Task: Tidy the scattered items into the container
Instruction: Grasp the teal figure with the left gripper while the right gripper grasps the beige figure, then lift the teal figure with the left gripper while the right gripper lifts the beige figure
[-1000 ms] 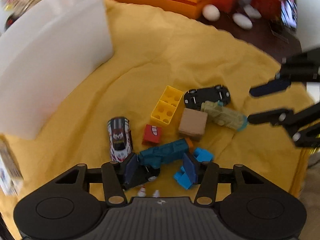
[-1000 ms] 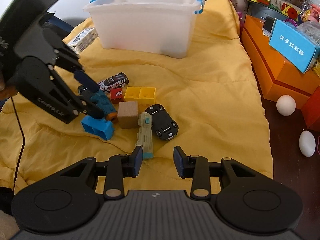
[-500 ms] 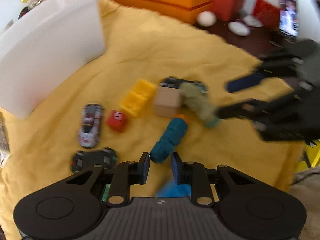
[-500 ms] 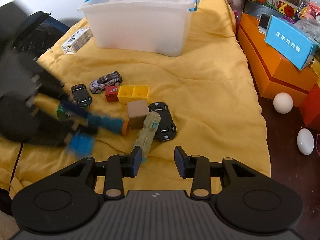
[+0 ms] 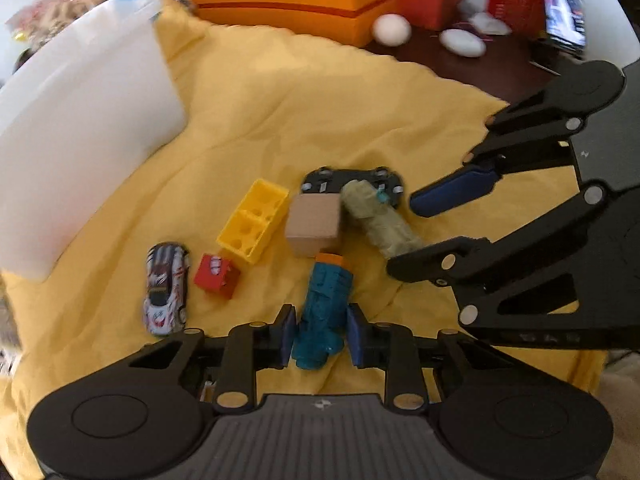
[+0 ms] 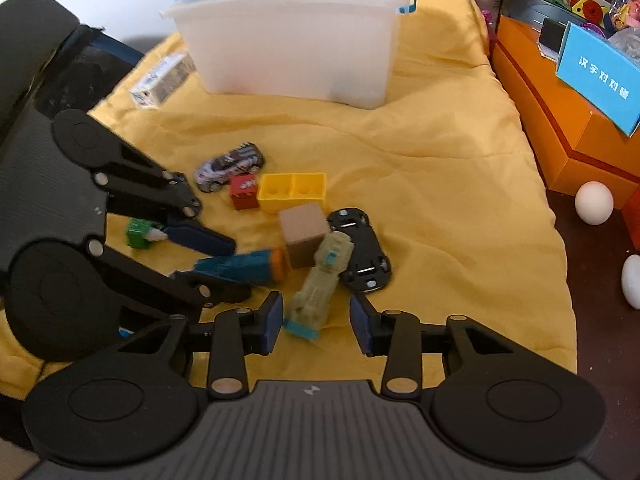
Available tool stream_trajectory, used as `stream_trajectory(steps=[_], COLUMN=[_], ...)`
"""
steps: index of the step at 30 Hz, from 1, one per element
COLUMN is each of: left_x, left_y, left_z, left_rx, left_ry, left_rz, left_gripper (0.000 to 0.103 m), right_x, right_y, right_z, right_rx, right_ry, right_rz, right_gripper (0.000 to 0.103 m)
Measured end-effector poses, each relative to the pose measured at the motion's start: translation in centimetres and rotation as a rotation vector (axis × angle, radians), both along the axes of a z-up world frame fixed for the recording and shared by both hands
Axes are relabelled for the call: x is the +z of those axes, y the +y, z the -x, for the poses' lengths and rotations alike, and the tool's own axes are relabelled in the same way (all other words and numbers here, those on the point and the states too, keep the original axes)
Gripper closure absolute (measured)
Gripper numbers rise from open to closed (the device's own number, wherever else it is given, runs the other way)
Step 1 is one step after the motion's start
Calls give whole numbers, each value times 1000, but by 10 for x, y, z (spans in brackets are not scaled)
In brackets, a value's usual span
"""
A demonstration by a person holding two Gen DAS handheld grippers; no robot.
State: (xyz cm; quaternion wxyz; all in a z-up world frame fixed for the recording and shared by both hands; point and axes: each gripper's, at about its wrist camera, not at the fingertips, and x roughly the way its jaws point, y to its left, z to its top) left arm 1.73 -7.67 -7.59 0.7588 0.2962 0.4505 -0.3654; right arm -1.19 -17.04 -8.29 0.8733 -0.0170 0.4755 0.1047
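Toys lie scattered on a yellow blanket point(image 6: 440, 168). My left gripper point(image 5: 322, 338) has its pads on both sides of a teal toy vehicle point(image 5: 326, 316) with an orange tip; it also shows in the right wrist view point(image 6: 244, 268). My right gripper point(image 6: 316, 324) is open around the near end of a pale green toy vehicle point(image 6: 324, 280). A brown cube point(image 6: 302, 230), an overturned black car point(image 6: 362, 254), a yellow brick point(image 6: 292, 192), a red block point(image 6: 244, 192) and a silver racing car point(image 6: 228, 166) lie close by. The white container point(image 6: 296, 44) stands behind them.
A small carton point(image 6: 160, 80) lies left of the container and a green block point(image 6: 138, 234) sits under my left gripper's arm. Orange boxes point(image 6: 560, 128) and white eggs point(image 6: 594, 202) are on the dark floor to the right of the blanket.
My left gripper has come down over the teal toy vehicle and closed on it. My right gripper has moved forward over the pale green toy vehicle's near end.
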Motion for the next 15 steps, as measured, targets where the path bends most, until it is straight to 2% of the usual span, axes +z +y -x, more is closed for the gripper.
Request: stream_trajectory(steps=[2,5,9,15], left_x=[2,9,19,47], left_y=[5,19,36,61], left_z=[6,12,16,7], left_rx=[71,201,350,454], left_ry=[-21,4,-1,-70], left_rz=[13,70,107,153], left_gripper=[73,74,78,81], right_x=[-2,-4,-12,12], right_y=[-1,3,10,19], right_z=[-4,-6,-5,-6], right_rx=[-15,-2,32,93], right_ry=[14,10,23,-22], right_rz=[-6,24,65,109], right_gripper=[62,62,75,76])
